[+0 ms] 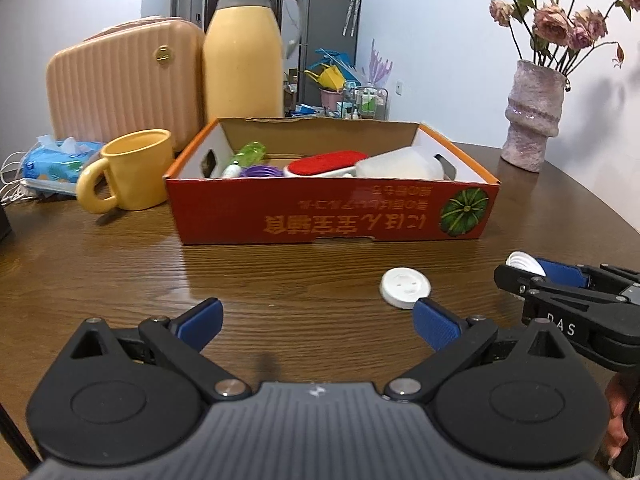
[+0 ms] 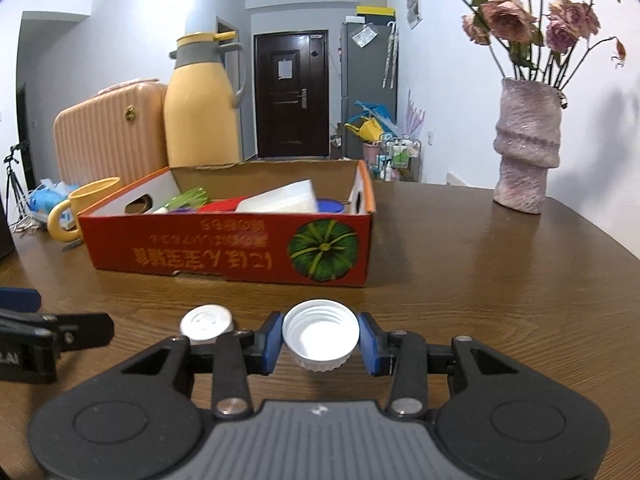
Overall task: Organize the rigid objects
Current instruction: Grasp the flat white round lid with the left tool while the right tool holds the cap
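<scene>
White screw cap (image 2: 320, 334) sits clamped in the right gripper (image 2: 320, 340); the box (image 2: 224, 256) lies ahead, slightly left; the left gripper (image 1: 318, 322) is open, empty.

The left gripper (image 1: 318, 322), black with blue ribbed pads, points forward and slightly downward over the brown wooden counter (image 1: 280, 264), its jaws spread wide with nothing between them. The right gripper (image 2: 320, 340), of the same black and blue build, sits to its right at about the same height, also angled slightly downward. Its jaws are drawn in and clamp a white threaded plastic bottle cap (image 2: 321, 334) by its sides, the cap's open side tilted up toward the camera. In the left wrist view, part of a person's hand (image 1: 616, 420) shows at the right edge, behind the right gripper's body
</scene>
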